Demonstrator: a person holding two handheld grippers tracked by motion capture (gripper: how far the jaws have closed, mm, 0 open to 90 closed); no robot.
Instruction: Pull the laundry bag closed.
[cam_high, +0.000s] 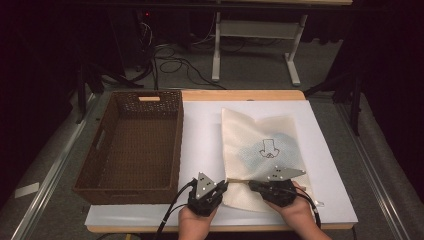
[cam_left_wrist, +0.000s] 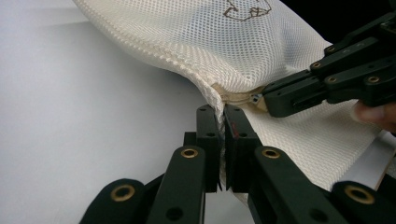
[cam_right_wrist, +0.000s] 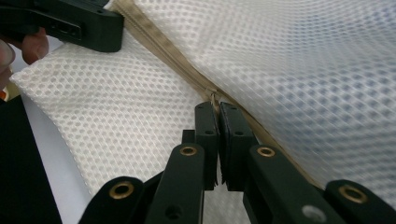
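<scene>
The left claw (cam_left_wrist: 222, 116) clenched the mesh bag's (cam_high: 260, 150) edge and the right claw (cam_right_wrist: 217, 109) pinched its zipper pull (cam_right_wrist: 213, 99) near the bench's front edge, the zipper (cam_right_wrist: 159, 46) apparently barely opened yet, the basket (cam_high: 131, 186) beside it empty.

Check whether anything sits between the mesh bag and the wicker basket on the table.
Nothing visible does: only bare white board separates the mesh bag from the wicker basket. Both grippers already pinch the bag's zipper edge.

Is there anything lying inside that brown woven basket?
No, the brown basket shows only its bare woven floor in the high view; the mesh bag lies beside it on the white board.
</scene>
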